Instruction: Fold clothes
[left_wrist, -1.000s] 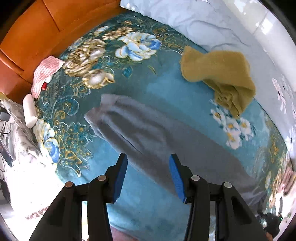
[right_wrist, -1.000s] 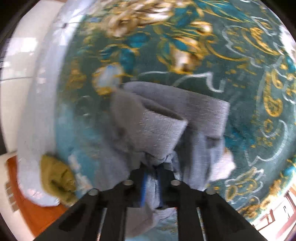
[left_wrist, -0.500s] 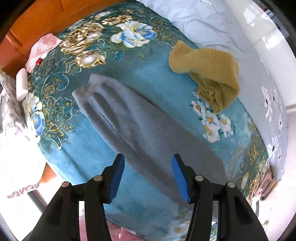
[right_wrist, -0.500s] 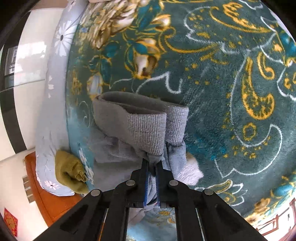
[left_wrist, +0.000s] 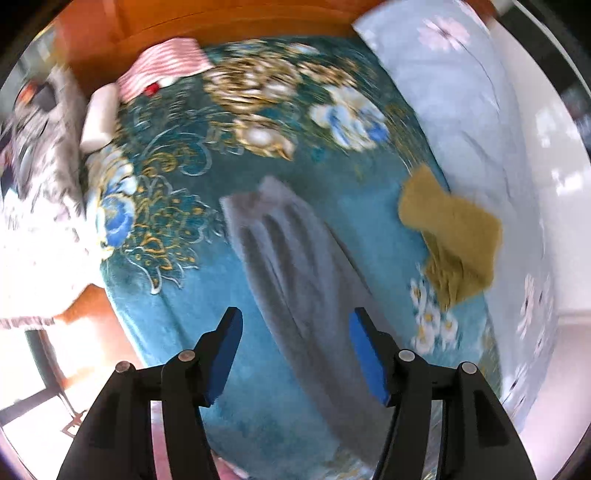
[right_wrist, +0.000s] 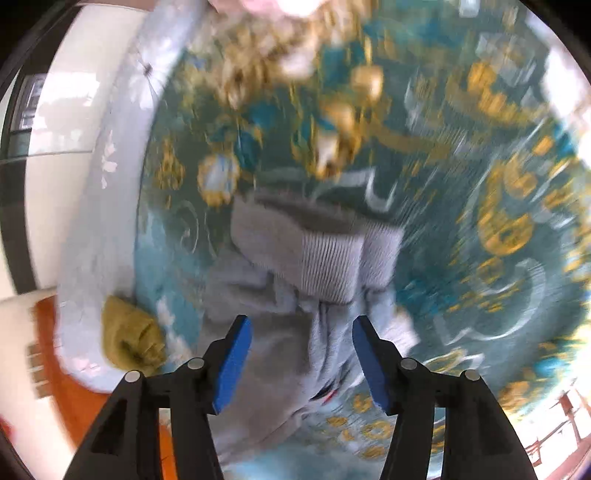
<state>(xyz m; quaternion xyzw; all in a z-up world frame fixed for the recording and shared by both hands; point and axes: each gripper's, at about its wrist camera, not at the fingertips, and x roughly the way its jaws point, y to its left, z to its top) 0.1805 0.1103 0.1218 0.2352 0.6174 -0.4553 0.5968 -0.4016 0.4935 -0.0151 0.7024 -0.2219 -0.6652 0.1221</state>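
Grey trousers (left_wrist: 295, 266): soft fleecy knit, long narrow shape w/ lengthwise folds, flat on blanket; ribbed waistband (right_wrist: 332, 266) end doubled over.
Blanket (left_wrist: 177, 236): plush teal, gold/white floral.
L gripper (left_wrist: 295, 332): blue pads apart, above trouser leg, holding nothing.
R gripper (right_wrist: 301, 343): pads apart, over bunched waist end, not clamped.
Nearby: olive knit garment (left_wrist: 454, 240) crumpled near pale floral sheet (left_wrist: 461, 110); pink striped cloth (left_wrist: 162, 66) by wood headboard (left_wrist: 221, 14).
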